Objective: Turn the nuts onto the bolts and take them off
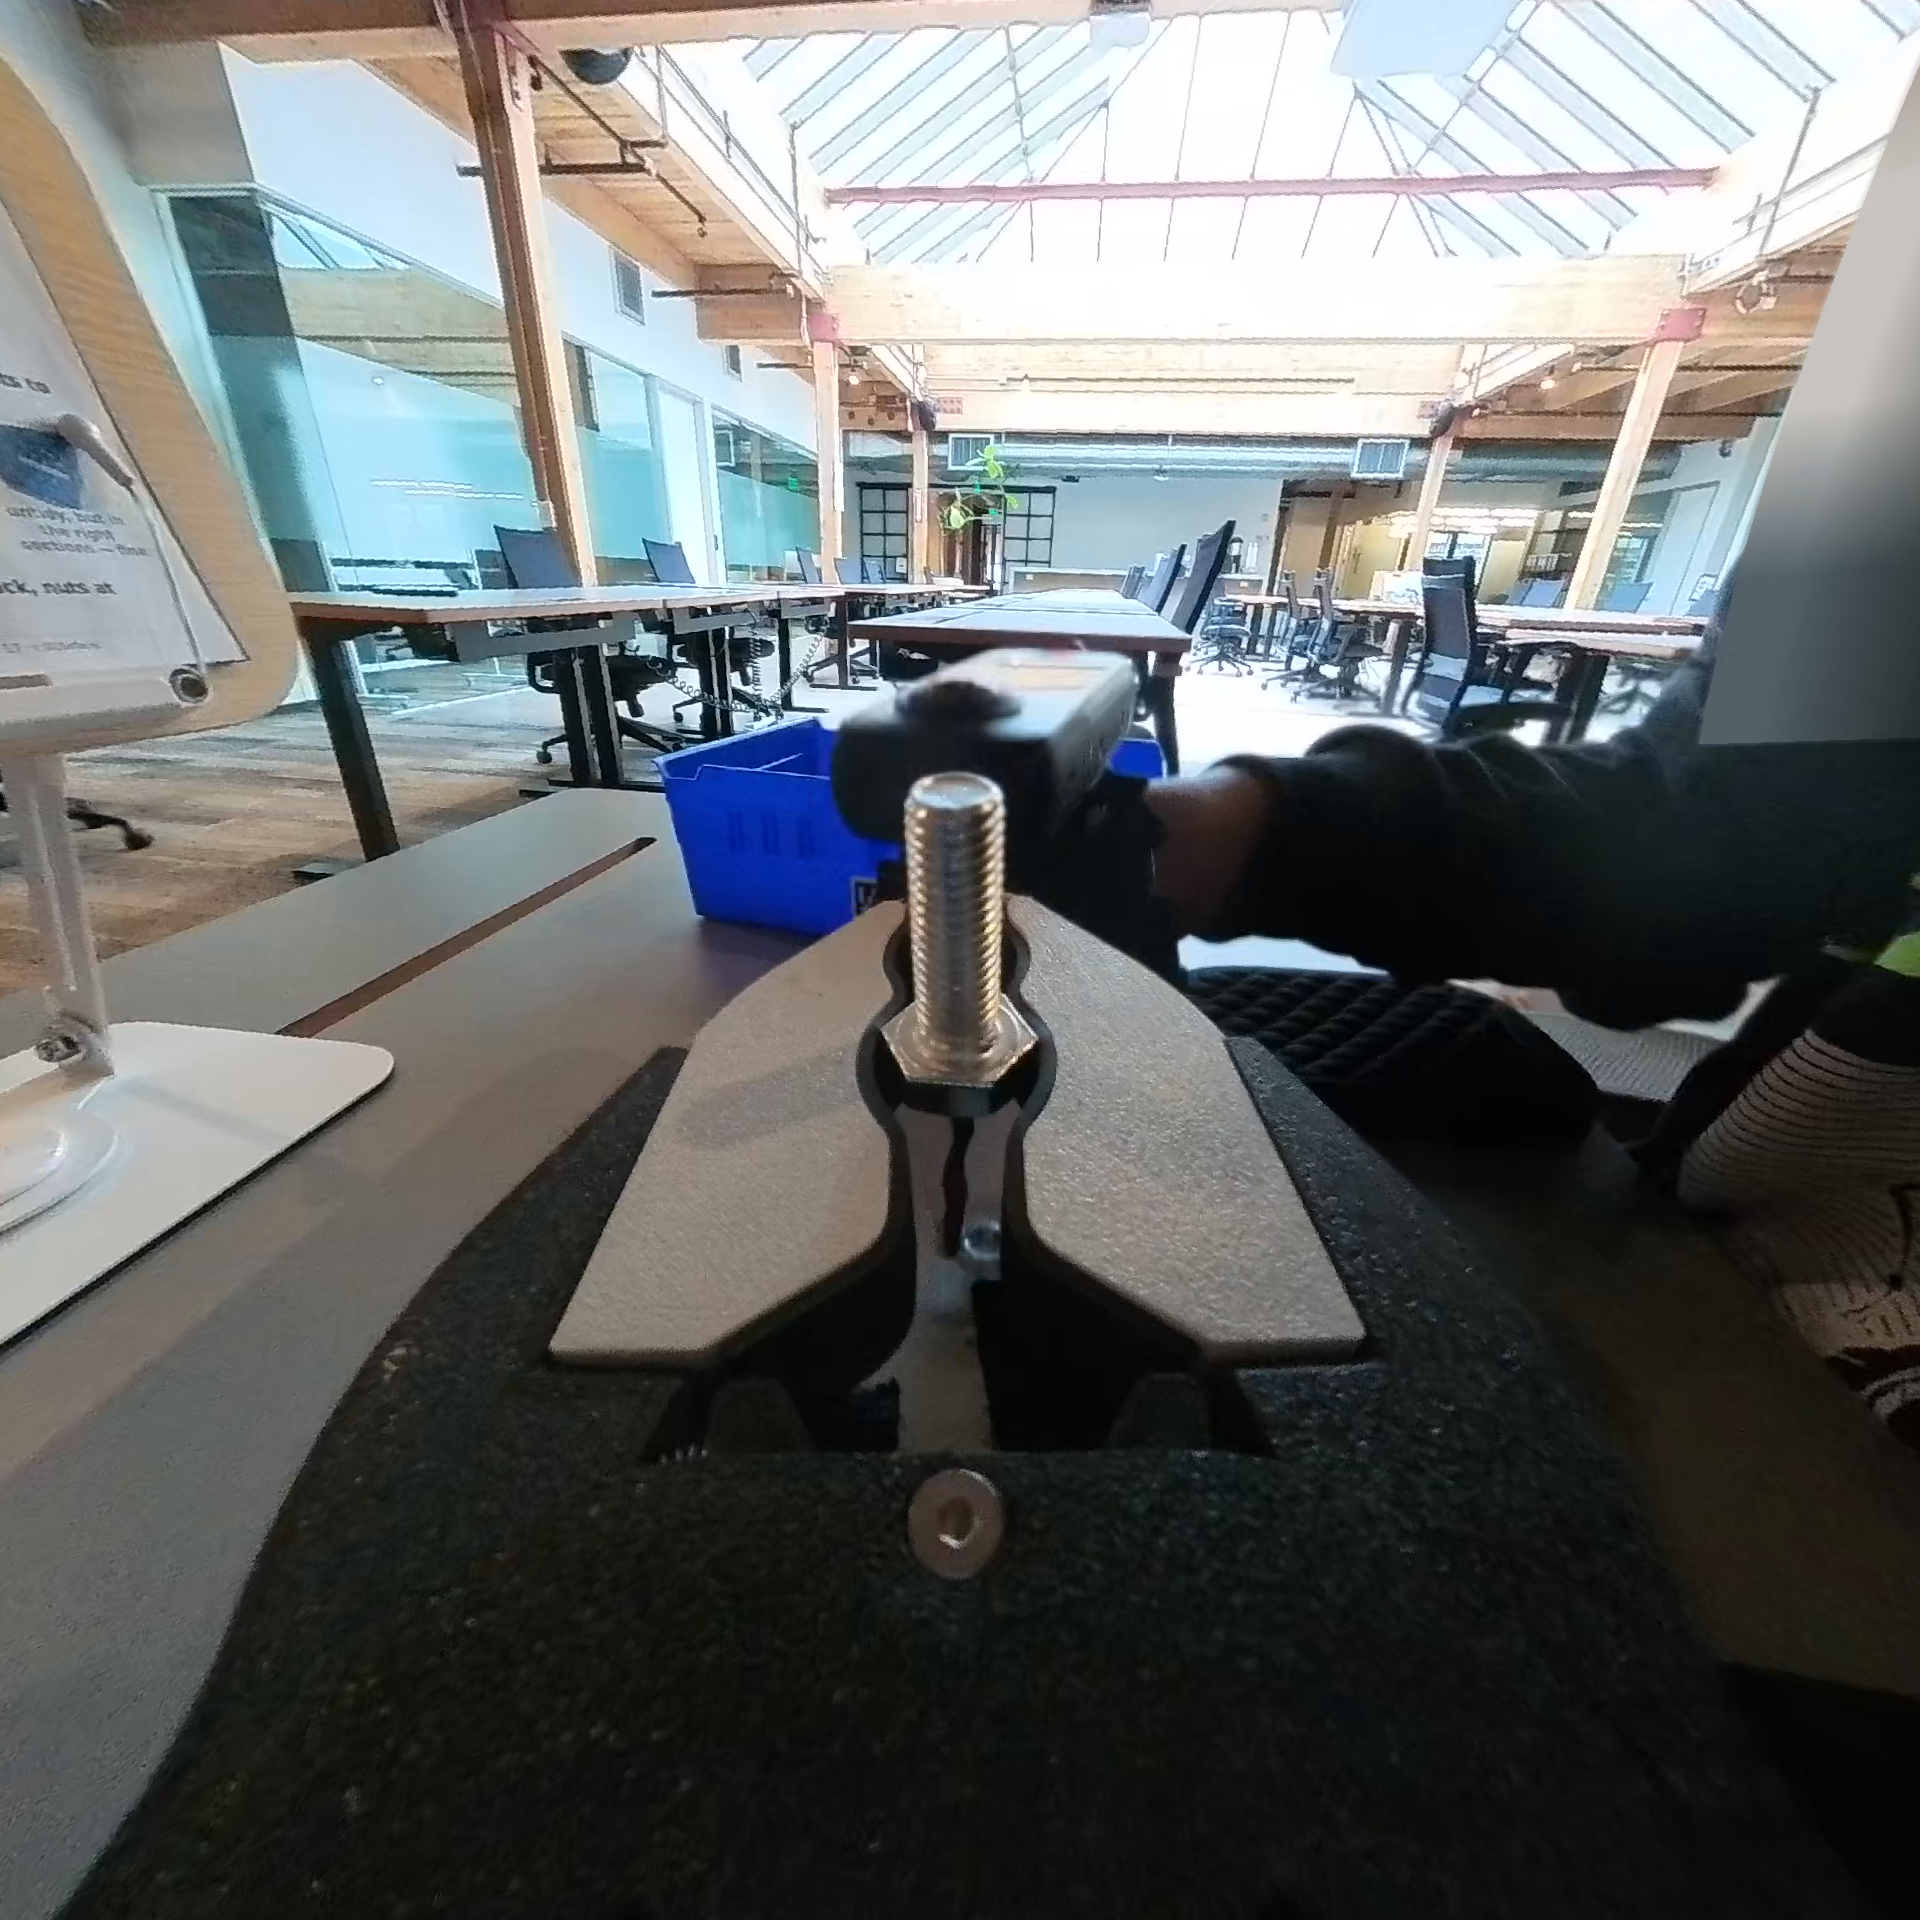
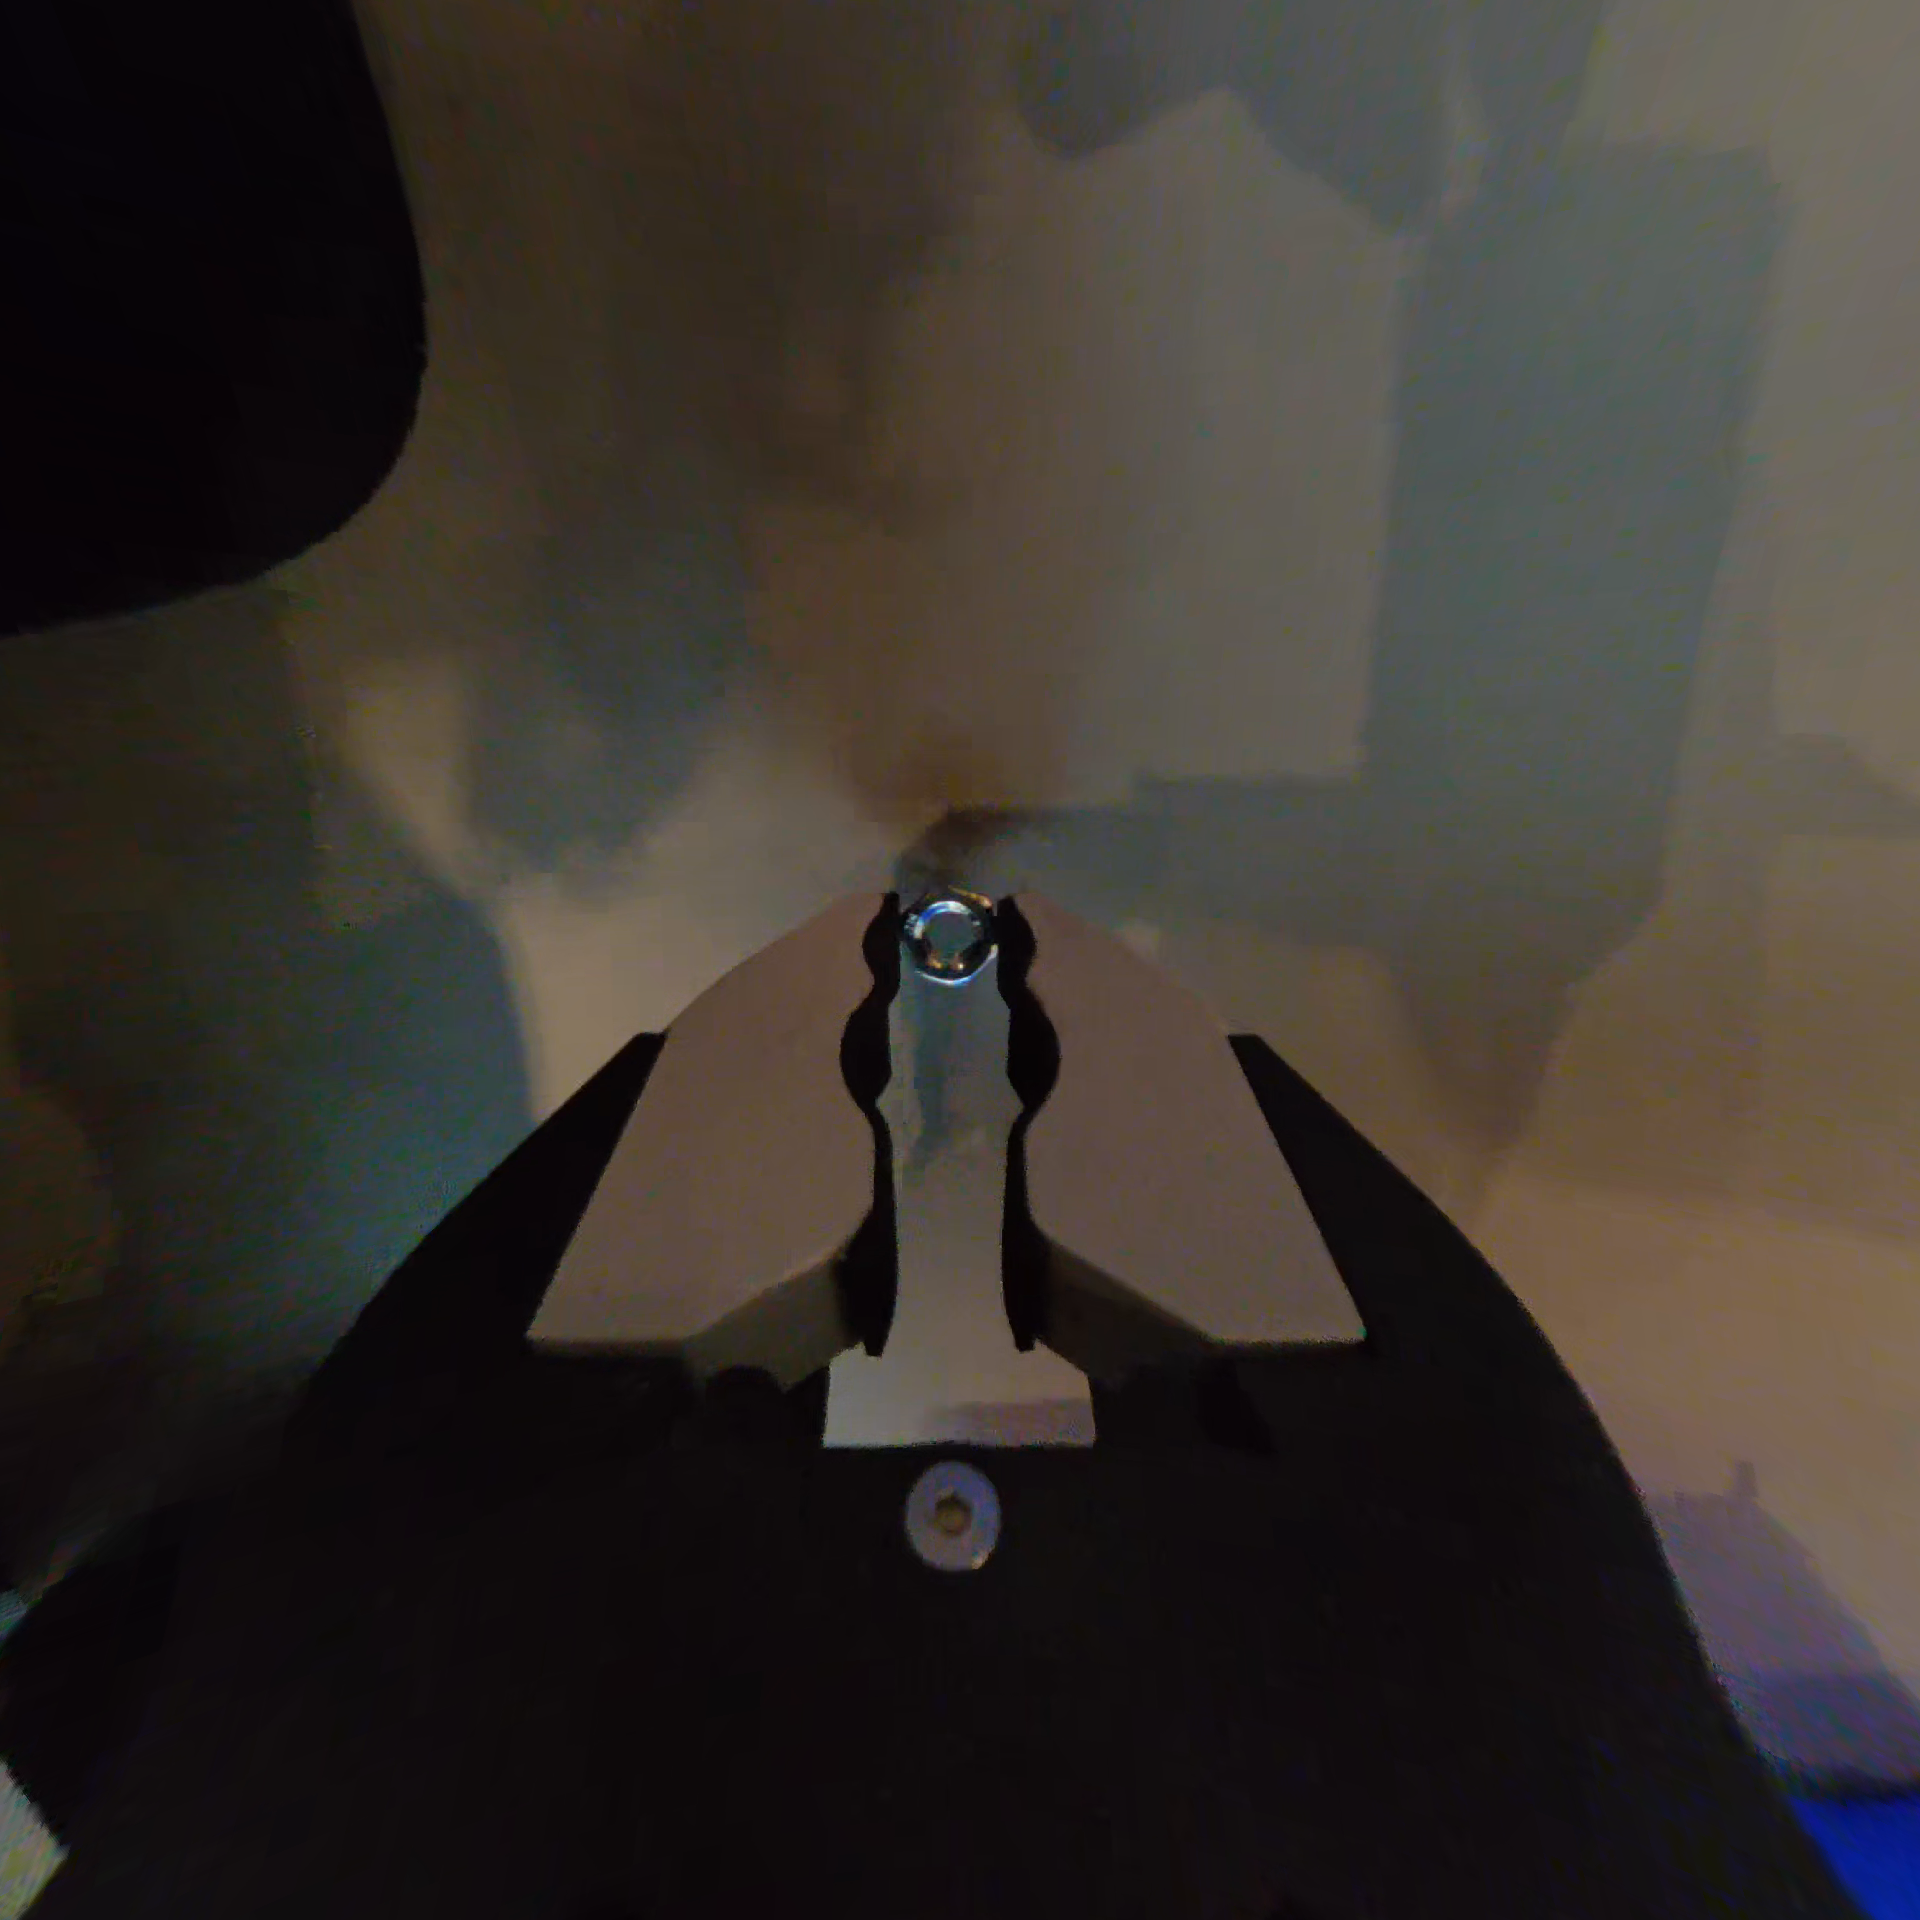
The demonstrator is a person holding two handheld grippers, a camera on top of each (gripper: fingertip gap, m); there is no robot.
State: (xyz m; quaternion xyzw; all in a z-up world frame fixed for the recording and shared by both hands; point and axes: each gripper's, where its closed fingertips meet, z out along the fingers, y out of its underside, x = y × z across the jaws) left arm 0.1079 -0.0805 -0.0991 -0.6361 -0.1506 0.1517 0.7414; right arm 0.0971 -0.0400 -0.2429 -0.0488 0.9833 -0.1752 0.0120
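In the left wrist view my left gripper (image 1: 954, 1023) is shut on a silver bolt (image 1: 954, 904). It grips the hex head and the threaded shaft stands upright above the fingers. Behind the bolt, the right gripper's body (image 1: 987, 748) shows blurred, held by a hand in a black sleeve (image 1: 1455, 852). In the right wrist view my right gripper (image 2: 948, 940) is shut on a small silver nut (image 2: 948, 943) at its fingertips, the hole facing the camera. The background there is a heavy blur.
A blue bin (image 1: 764, 831) stands on the dark table (image 1: 364, 997) behind the bolt. A white stand with a sign (image 1: 94, 644) is at the left. A black mesh pad (image 1: 1371, 1029) lies to the right. Office desks and chairs fill the far room.
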